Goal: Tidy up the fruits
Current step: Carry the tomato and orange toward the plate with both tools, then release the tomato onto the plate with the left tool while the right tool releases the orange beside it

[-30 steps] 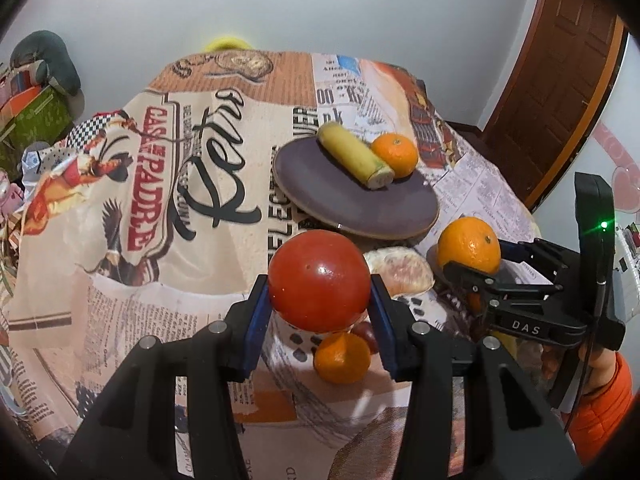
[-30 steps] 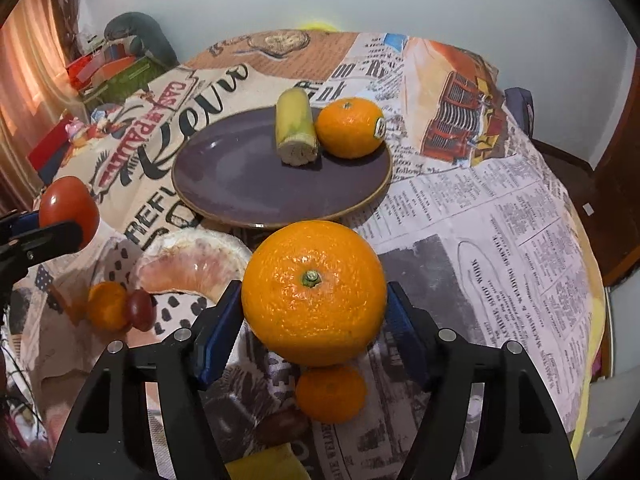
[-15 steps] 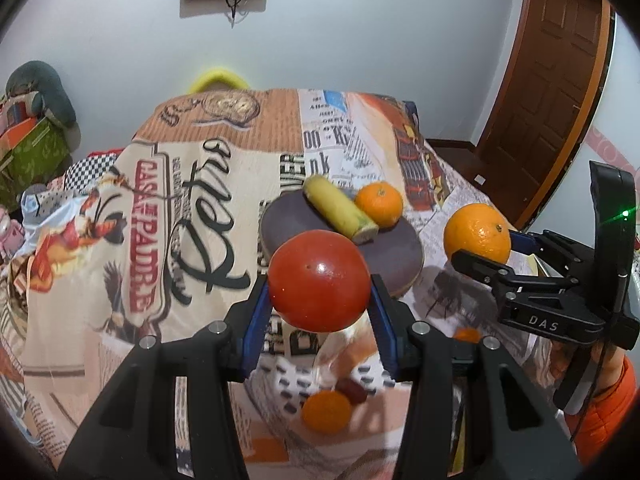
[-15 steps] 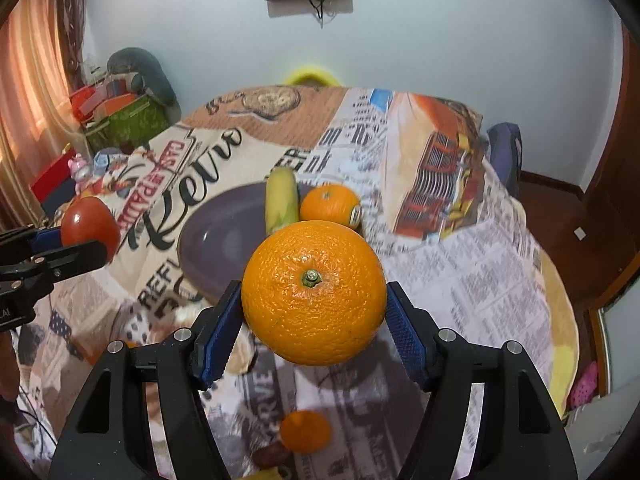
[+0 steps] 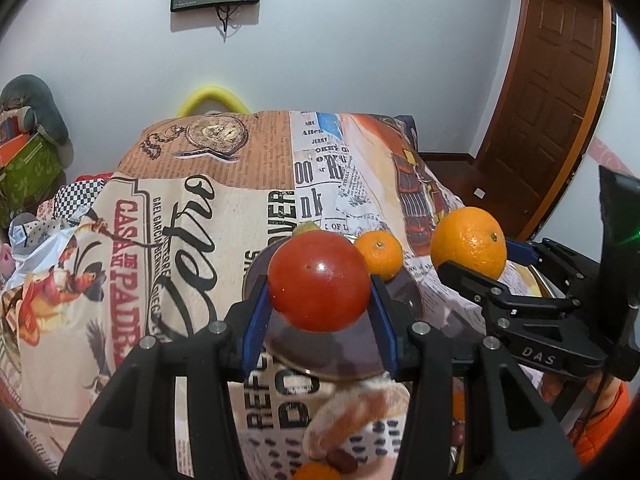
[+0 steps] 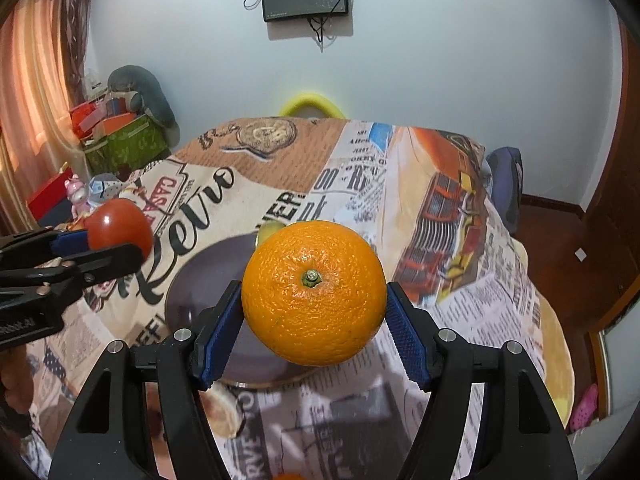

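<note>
My left gripper (image 5: 319, 304) is shut on a red tomato (image 5: 319, 281) and holds it in the air above the purple plate (image 5: 320, 356). My right gripper (image 6: 314, 320) is shut on a large orange (image 6: 314, 293), also held above the plate (image 6: 192, 292). In the left wrist view the right gripper's orange (image 5: 469, 242) shows at the right. In the right wrist view the tomato (image 6: 119, 226) shows at the left. A small orange (image 5: 379, 253) lies on the plate, and a banana tip (image 5: 305, 227) peeks from behind the tomato.
The table wears a newspaper-print cloth (image 5: 180, 240). A pale grapefruit piece (image 5: 356, 416), a small orange (image 5: 316, 473) and a dark grape (image 5: 342, 459) lie near the front edge. A brown door (image 5: 552, 112) stands at the right, boxes (image 6: 120, 140) at the left.
Both grippers have risen with their fruit and tilted up, so the wall and screen now show. The plate sits lower in both views. Both grips are unchanged.
</note>
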A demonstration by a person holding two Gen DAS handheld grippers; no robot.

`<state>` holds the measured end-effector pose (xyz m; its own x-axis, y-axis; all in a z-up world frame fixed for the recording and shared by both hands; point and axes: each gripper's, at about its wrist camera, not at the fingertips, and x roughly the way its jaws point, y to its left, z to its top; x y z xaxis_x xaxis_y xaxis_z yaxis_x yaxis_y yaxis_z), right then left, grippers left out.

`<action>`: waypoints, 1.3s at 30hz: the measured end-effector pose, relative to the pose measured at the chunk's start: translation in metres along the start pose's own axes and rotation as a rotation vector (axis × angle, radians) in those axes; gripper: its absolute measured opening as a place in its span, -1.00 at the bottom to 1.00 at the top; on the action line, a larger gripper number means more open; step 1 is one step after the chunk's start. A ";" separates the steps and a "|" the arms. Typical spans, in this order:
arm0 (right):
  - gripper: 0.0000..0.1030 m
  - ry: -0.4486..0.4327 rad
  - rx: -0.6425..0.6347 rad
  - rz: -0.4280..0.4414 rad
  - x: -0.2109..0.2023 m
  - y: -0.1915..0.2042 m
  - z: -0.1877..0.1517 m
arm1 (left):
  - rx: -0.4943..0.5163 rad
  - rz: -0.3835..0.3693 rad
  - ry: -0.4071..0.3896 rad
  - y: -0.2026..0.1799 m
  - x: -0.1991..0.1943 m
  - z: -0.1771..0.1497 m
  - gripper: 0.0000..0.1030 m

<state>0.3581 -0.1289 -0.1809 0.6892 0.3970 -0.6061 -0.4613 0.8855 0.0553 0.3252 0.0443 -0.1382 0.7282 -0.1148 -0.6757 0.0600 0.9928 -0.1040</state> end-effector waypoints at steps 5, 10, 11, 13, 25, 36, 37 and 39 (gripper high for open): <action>0.29 0.013 -0.015 0.005 0.018 -0.001 0.003 | -0.031 -0.012 0.018 0.004 0.019 0.009 -0.08; 0.29 0.051 -0.001 0.026 0.036 -0.006 -0.004 | -0.034 0.007 0.051 0.007 0.043 0.013 -0.08; 0.29 0.059 0.005 0.031 0.040 -0.007 -0.006 | -0.033 0.012 0.057 0.007 0.047 0.013 -0.08; 0.29 0.083 0.004 0.040 0.047 -0.007 -0.011 | -0.030 0.023 0.080 0.009 0.058 0.012 -0.08; 0.30 0.153 0.017 0.084 0.068 -0.012 -0.028 | -0.009 0.034 0.243 0.005 0.119 -0.006 -0.08; 0.30 0.167 -0.002 0.056 0.065 -0.006 -0.029 | -0.040 0.052 0.202 0.010 0.105 -0.001 0.60; 0.30 0.164 -0.002 0.055 0.062 -0.006 -0.030 | -0.035 0.061 0.191 0.010 0.101 0.000 0.60; 0.30 0.152 0.002 0.058 0.054 -0.007 -0.030 | -0.033 0.072 0.184 0.010 0.093 0.002 0.60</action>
<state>0.3816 -0.1205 -0.2380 0.5688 0.4065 -0.7151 -0.4966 0.8627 0.0954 0.3948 0.0442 -0.2002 0.5925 -0.0507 -0.8040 -0.0124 0.9973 -0.0721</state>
